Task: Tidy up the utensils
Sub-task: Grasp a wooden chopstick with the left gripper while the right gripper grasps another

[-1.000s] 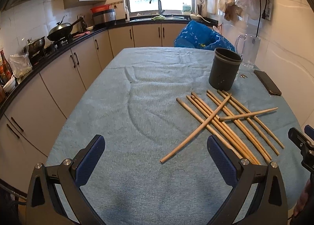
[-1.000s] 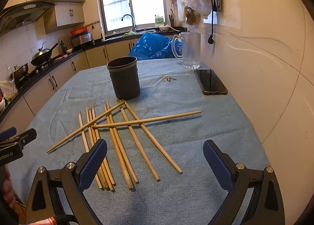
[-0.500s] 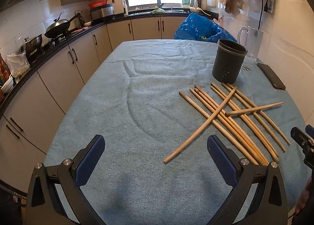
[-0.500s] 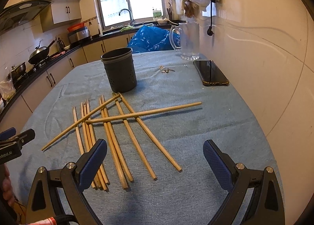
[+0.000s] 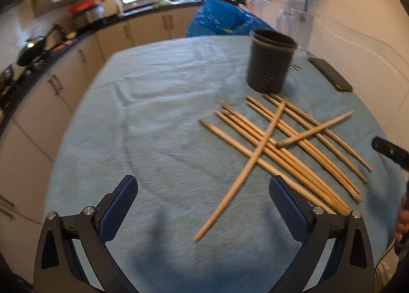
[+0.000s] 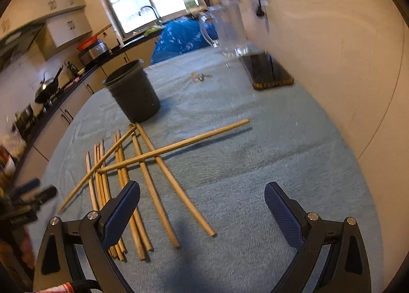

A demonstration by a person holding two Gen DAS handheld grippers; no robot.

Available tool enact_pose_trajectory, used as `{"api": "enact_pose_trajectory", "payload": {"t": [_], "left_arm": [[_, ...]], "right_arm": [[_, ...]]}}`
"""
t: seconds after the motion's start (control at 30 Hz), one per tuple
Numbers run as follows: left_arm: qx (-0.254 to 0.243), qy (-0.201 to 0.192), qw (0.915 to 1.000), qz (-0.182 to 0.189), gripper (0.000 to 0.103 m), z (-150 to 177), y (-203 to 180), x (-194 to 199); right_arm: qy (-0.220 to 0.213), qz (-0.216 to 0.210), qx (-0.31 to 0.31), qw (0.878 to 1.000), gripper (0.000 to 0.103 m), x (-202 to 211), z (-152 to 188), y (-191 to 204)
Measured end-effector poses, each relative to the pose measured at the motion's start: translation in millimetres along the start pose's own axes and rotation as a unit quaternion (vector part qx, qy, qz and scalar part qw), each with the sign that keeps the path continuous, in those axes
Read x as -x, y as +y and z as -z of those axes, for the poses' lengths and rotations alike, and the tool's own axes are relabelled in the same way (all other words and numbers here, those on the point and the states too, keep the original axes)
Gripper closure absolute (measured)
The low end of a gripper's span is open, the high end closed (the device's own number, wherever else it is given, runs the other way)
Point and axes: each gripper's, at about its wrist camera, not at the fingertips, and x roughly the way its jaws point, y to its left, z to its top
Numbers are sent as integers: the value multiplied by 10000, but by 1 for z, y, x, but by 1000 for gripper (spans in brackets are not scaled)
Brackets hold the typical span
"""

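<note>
Several wooden chopsticks (image 5: 281, 144) lie in a loose pile on the blue-grey table cloth (image 5: 158, 119), two of them crossed over the rest. A dark cylindrical holder (image 5: 271, 60) stands upright just beyond the pile. My left gripper (image 5: 203, 196) is open and empty, hovering low over the cloth, with the near end of one crossing chopstick between its fingers' line. In the right wrist view the chopsticks (image 6: 143, 165) and the holder (image 6: 134, 92) appear at left. My right gripper (image 6: 202, 202) is open and empty, its left finger above the pile's near ends.
A black phone (image 6: 267, 70) lies by the wall, a clear glass jug (image 6: 230, 30) behind it, and small metal bits (image 6: 200, 77) on the cloth. A blue bag (image 5: 225, 18) sits past the table. Kitchen counters run along the left. The wall is close on the right.
Both grippers have moved forward and lower toward the chopsticks, and the right one has tilted. The views are blurred by motion. Nothing on the table has shifted.
</note>
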Motion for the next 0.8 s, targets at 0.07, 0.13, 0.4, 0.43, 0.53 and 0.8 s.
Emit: {"api": "enact_pose_trajectory", "payload": {"t": [0.07, 0.13, 0.4, 0.43, 0.53, 0.8], "left_arm": [[-103, 104, 9997, 171, 12, -4, -6, -10], [-198, 227, 9993, 234, 27, -7, -12, -21], [-160, 751, 9967, 251, 87, -4, -18, -42], [-117, 786, 9964, 301, 93, -3, -18, -41], [53, 884, 9953, 391, 97, 2, -15, -34], [518, 1208, 9884, 763, 97, 25, -8, -10]], "right_arm": [[203, -142, -338, 9991, 5, -11, -8, -15], [387, -211, -603, 9972, 9, -22, -15, -25], [630, -301, -1018, 9924, 11, -58, -52, -28], [661, -252, -979, 9927, 12, -64, -58, -24], [711, -33, -818, 9941, 17, -80, -71, -12], [832, 639, 106, 9944, 76, -109, -86, 21]]}}
